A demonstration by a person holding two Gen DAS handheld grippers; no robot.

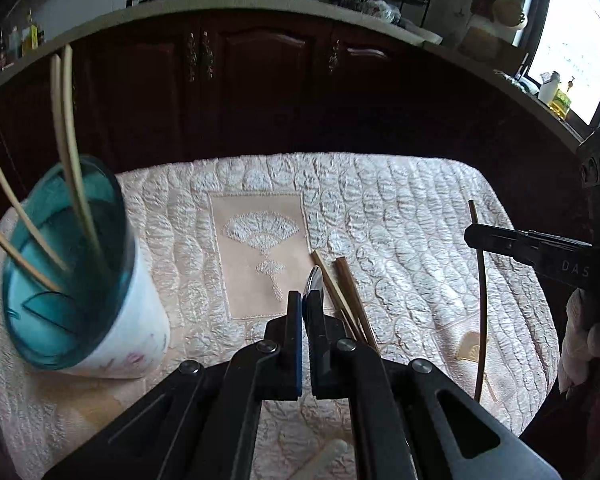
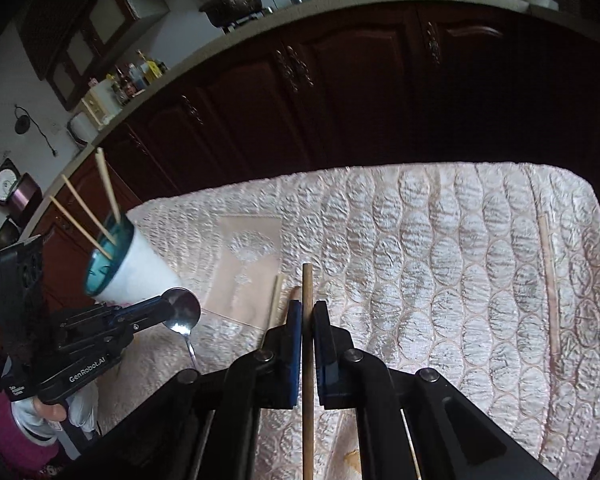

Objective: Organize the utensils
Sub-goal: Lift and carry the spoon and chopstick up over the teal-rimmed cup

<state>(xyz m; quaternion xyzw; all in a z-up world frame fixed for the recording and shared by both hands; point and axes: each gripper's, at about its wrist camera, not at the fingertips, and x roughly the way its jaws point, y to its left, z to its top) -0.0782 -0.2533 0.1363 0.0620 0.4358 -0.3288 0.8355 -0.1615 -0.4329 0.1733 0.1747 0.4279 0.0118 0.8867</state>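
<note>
- Two grippers are at work above a table covered with a quilted cream cloth that has a fan stitched into its centre panel.
- Left gripper: its fingers are drawn close and pinch a metal spoon. In the right wrist view the spoon's bowl sticks out past the fingertips while its handle hangs down toward the cloth.
- Right gripper: its fingers clamp a brown chopstick, which runs straight through the narrow gap and pokes out beyond the tips. In the left wrist view this stick stands nearly upright, lifted off the cloth.
- White cup with a blue-green inside stands at the left side of the table. Several pale chopsticks lean out of it, their tops fanning apart.
- Loose chopsticks lie on the cloth just right of the fan panel, side by side, close below the left gripper's tips.
- One more thin stick lies alone near the table's right edge, well apart from the cup.
- Behind the table runs a row of dark wooden cabinets under a pale countertop carrying pots and bottles.
</note>
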